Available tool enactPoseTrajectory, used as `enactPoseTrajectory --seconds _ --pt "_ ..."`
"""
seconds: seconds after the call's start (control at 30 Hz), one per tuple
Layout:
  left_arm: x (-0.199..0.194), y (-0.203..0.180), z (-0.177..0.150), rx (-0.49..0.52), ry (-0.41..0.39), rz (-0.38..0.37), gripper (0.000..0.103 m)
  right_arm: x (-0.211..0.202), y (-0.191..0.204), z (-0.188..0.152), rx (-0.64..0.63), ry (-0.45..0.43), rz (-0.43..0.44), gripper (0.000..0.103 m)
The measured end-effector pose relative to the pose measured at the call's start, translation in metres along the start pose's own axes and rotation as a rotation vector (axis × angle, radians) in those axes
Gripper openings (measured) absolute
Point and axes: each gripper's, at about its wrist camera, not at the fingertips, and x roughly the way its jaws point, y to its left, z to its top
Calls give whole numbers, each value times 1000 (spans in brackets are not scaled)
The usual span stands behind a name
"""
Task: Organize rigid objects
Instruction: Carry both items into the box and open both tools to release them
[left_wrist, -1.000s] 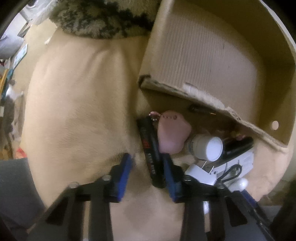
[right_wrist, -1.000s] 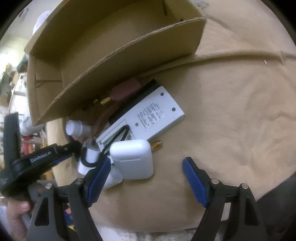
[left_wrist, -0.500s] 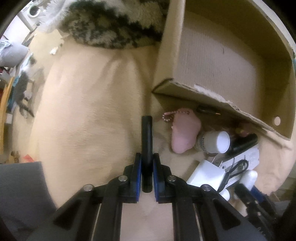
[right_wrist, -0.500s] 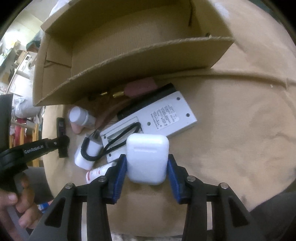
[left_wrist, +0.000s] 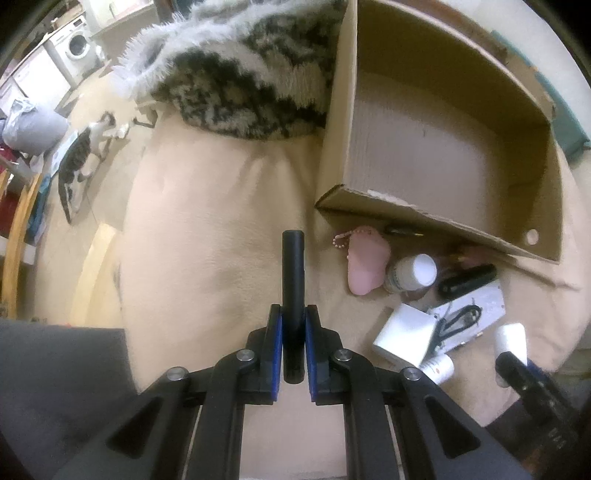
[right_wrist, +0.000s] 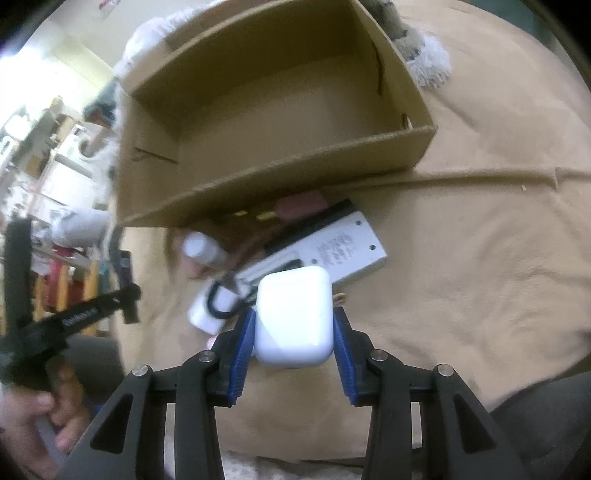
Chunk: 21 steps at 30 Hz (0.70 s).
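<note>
My left gripper (left_wrist: 293, 332) is shut on a black tube-shaped object (left_wrist: 293, 280) and holds it above the beige blanket (left_wrist: 207, 236), left of the open cardboard box (left_wrist: 436, 155). My right gripper (right_wrist: 293, 332) is shut on a white earbud case (right_wrist: 293, 314), lifted above the pile of small items in front of the box (right_wrist: 266, 122). The left gripper with the black object (right_wrist: 125, 288) also shows at the left of the right wrist view. The earbud case (left_wrist: 511, 338) shows at the right of the left wrist view.
In front of the box lie a pink foot-shaped keychain (left_wrist: 367, 258), a white-capped bottle (left_wrist: 410, 273), a white charger block (left_wrist: 404, 334), a flat white device with a black cable (right_wrist: 332, 251) and a black stick (left_wrist: 467, 280). A furry patterned cushion (left_wrist: 240, 74) lies behind.
My left gripper closed on the black object and lifted it away to the left. My right gripper closed on the earbud case and raised it off the pile.
</note>
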Motion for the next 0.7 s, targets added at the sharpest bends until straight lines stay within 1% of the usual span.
enactPoseTrajectory --seconds 0.13,0.3,0.47,0.6,0.7 --pt "-27 7 -1 22 -63 -6 10 -20 5 7 -9 -41 49 43" --pt "-62 -7 13 67 -156 -20 10 -38 20 28 -31 -92 97 43" --pt "-73 -32 41 121 -199 -49 10 -41 33 62 -79 -123 106 43" --pt "-66 -56 72 176 -218 -47 10 -37 35 92 -116 -132 91 43" --pt "-56 -72 91 214 -228 -31 10 -25 35 117 -126 -126 77 43"
